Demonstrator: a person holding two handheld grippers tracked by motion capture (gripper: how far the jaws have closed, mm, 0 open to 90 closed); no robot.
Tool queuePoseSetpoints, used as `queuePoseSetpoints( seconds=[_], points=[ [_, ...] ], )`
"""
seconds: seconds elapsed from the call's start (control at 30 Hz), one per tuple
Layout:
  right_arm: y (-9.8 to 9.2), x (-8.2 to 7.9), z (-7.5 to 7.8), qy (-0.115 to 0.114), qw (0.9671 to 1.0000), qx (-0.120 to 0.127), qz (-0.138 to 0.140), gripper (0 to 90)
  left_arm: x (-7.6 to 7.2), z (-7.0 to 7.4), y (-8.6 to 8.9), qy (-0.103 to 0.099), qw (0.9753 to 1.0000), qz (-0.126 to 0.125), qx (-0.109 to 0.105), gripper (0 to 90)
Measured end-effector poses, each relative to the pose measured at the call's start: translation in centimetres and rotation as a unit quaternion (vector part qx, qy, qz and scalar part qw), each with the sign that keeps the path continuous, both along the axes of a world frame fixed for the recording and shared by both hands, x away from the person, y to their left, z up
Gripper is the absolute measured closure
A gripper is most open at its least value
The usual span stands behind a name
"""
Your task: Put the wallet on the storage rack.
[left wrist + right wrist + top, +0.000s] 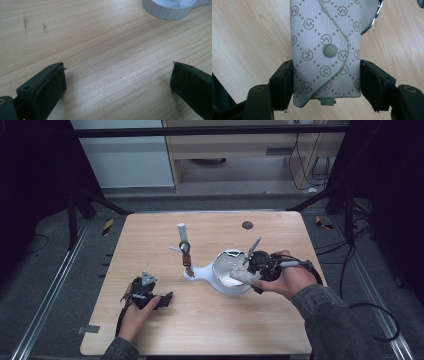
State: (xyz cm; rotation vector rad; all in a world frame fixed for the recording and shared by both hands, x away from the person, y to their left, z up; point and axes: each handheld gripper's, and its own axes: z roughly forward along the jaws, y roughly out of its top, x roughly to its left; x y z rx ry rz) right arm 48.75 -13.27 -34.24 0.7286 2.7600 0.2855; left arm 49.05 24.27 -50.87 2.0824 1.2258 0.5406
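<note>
A: What is held by the right gripper (pixel 325 82)?

B: A small grey fabric pouch (pixel 325 50) is clamped between the two jaws, which are closed against its sides. A snap button (pixel 329 50) is seen on its curved flap. A repeated round monogram is printed over the fabric inside a dotted diamond grid; the letter is read as an "M" or "W", and which one cannot be told. No brand name is legible.

A: Where is the pouch (pixel 245 275) placed?

B: In the high view it is held over the near rim of the white bowl-shaped stand (pixel 227 285), right of centre on the wooden table (pixel 150 330). A shiny metal edge (pixel 372 17) is seen just behind it in the right gripper view.

A: And the left gripper (pixel 117 82)?

B: Its jaws are spread wide apart, with nothing between them; bare wood is seen below. It (pixel 162 300) is rested near the front left of the table, well apart from the pouch. An upright post with a clip (pixel 184 245) is noted on the stand's arm.
</note>
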Motion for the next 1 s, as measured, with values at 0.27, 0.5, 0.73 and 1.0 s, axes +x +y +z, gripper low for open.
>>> queuePoseSetpoints(
  seconds=[0.27, 0.5, 0.73, 1.0],
  points=[
    [1.1, 0.4, -0.6, 0.008, 0.9999, -0.009, 0.000, 32.3, 0.0, 0.0, 0.0, 0.000, 1.0000, 0.000, 0.000, 0.0],
    [2.5, 1.7, -1.3, 0.020, 0.9994, -0.029, -0.001, 32.3, 0.0, 0.0, 0.0, 0.001, 1.0000, -0.001, 0.000, 0.0],
    [3.5, 2.7, -1.8, 0.027, 0.9985, -0.047, -0.003, 32.3, 0.0, 0.0, 0.0, 0.001, 1.0000, -0.002, 0.000, 0.0],
    [4.0, 3.6, -2.3, 0.030, 0.9981, -0.054, -0.005, 32.3, 0.0, 0.0, -0.1, 0.000, 1.0000, -0.001, -0.002, 0.0]
  ],
)
